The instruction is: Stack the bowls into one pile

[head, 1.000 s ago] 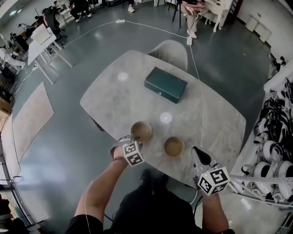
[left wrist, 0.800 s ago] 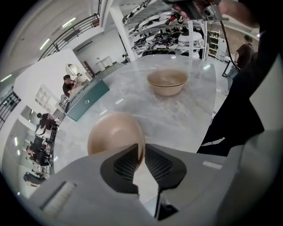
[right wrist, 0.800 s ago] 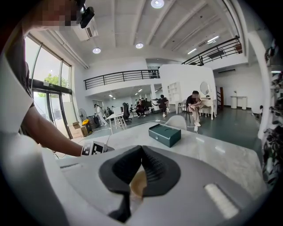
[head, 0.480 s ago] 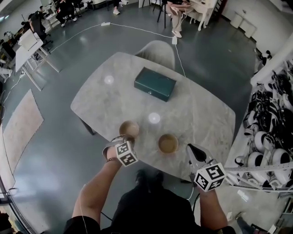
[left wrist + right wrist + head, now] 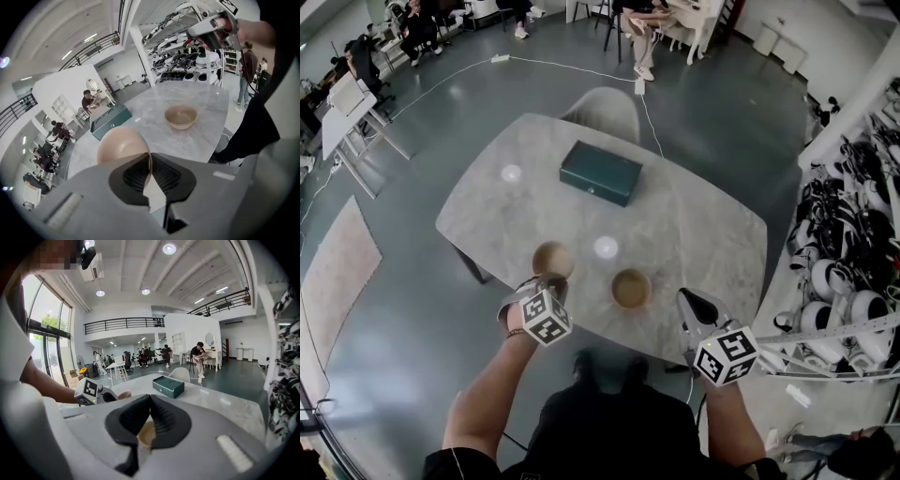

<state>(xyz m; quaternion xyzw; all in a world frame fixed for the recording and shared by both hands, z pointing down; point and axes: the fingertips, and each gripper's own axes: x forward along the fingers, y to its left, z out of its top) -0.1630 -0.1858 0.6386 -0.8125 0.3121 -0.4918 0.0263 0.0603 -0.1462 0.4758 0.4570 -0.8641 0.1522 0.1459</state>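
Two tan bowls are on the marble table [image 5: 703, 234]. My left gripper [image 5: 546, 284] is shut on the near rim of the left bowl [image 5: 551, 257], its jaws having just closed there. In the left gripper view that rim sits pinched between the pads of the left gripper [image 5: 150, 161], and the held bowl [image 5: 123, 144] tilts up off the tabletop. The second bowl [image 5: 630, 288] stands upright to the right, also seen as the second bowl [image 5: 181, 116]. My right gripper [image 5: 688, 304] is shut and empty near the table's front edge, right of that bowl. In its own view the right gripper [image 5: 149, 401] partly hides the second bowl [image 5: 146, 433].
A dark green box [image 5: 600, 172] lies toward the table's far side, also seen as the green box [image 5: 168, 386]. A white chair [image 5: 602, 111] stands behind the table. Racks of gear [image 5: 853, 244] line the right. People sit at desks far off.
The left gripper has closed on the left bowl's rim and lifted it a little off the table. The right gripper has stayed shut and crept up slightly.
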